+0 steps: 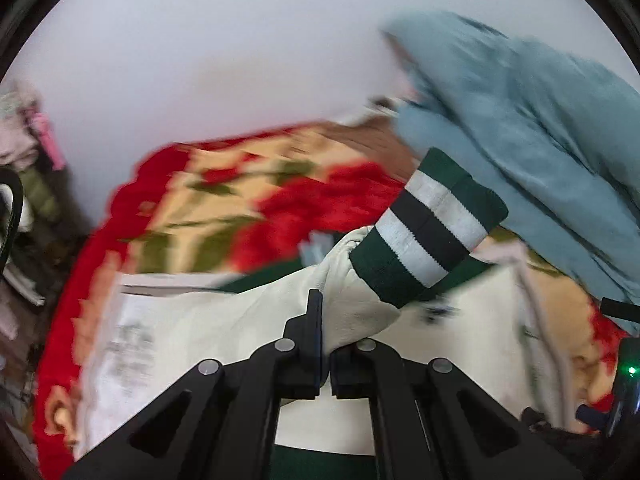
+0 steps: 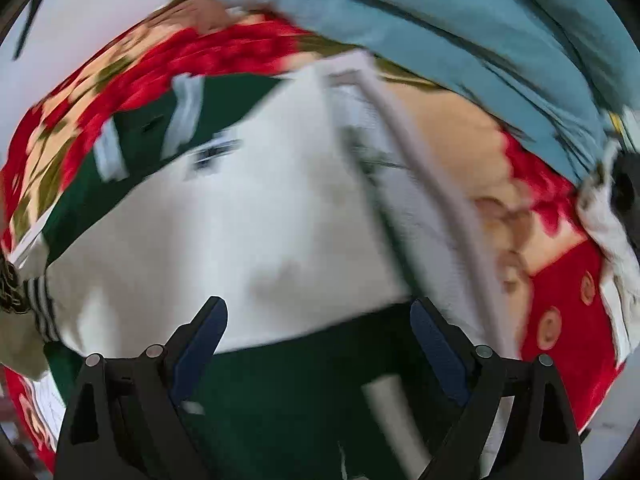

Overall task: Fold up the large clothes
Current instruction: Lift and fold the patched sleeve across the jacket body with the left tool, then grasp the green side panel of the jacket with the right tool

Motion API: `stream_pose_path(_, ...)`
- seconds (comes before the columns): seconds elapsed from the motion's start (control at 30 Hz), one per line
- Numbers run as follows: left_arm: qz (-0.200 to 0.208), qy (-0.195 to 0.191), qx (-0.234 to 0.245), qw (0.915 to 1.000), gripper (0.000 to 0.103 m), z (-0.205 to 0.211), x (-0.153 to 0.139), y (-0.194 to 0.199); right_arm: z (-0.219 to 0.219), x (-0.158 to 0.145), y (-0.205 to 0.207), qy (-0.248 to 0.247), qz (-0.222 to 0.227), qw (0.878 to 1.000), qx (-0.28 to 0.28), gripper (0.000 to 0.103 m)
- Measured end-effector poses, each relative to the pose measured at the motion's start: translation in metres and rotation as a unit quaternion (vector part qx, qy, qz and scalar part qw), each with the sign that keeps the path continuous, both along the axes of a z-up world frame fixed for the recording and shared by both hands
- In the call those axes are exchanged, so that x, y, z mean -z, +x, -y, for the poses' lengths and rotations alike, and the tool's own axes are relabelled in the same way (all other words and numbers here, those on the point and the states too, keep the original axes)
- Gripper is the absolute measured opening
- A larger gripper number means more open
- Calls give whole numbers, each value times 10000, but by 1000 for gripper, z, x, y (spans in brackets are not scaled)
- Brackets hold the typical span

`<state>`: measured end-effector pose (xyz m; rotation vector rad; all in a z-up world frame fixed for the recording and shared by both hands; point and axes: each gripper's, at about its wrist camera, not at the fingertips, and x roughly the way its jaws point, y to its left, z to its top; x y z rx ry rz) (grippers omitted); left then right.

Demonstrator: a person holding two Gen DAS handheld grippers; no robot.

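Note:
A large jacket with a cream body and dark green panels lies spread on a bed. My left gripper is shut on its cream sleeve and holds it lifted above the jacket body. The green, white and black striped cuff sticks up past the fingers. My right gripper hangs open over the jacket's cream and green part, pointing steeply down, with nothing between its blue pads. Both views are motion-blurred.
A red and cream floral blanket covers the bed under the jacket. A light blue garment is heaped at the far right. Cluttered things stand off the bed's left side below a white wall.

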<state>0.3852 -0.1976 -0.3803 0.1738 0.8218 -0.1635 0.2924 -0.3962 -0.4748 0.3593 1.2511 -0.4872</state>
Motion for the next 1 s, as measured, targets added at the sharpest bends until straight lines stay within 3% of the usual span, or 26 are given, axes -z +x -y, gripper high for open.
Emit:
stream_pose_path(0.13,-623,181,443,9969,3,80,48,-4,64,13,-31,151,-139,9993,320,94)
stream_pose_path(0.2,-1103,408,566,9914,6,110,77,0,88,21,-44,241,-224,9988,366,94)
stream_pose_path(0.3,-1565,528,579,9846,7,122,104,0,111,28,-59,531,-189,9979,334,94)
stream_pose_path(0.47,-1610,312,488,9853,12,116,102,-3,133,34,-79,1262,190,9913,325,94)
stream_pose_path(0.6,-1734,69,405,9840,38,115,108,1,134,48,-92,1788,218,9831,339,94)
stream_pose_path(0.67,-1727,110,344,9843,56,111,110,1,131,57,-98,1994,133,9792,363,94)
stream_pose_path(0.7,-1753,63,309,9840,72,108,110,2,129,61,-101,2022,76,9786,362,94)
stream_pose_path(0.87,-1802,-285,195,9830,88,90,100,-5,119,72,-116,2097,-111,9771,338,94)
stream_pose_path(1.0,-1685,-753,130,9827,100,59,76,-27,110,72,-126,2110,-179,9770,248,94)
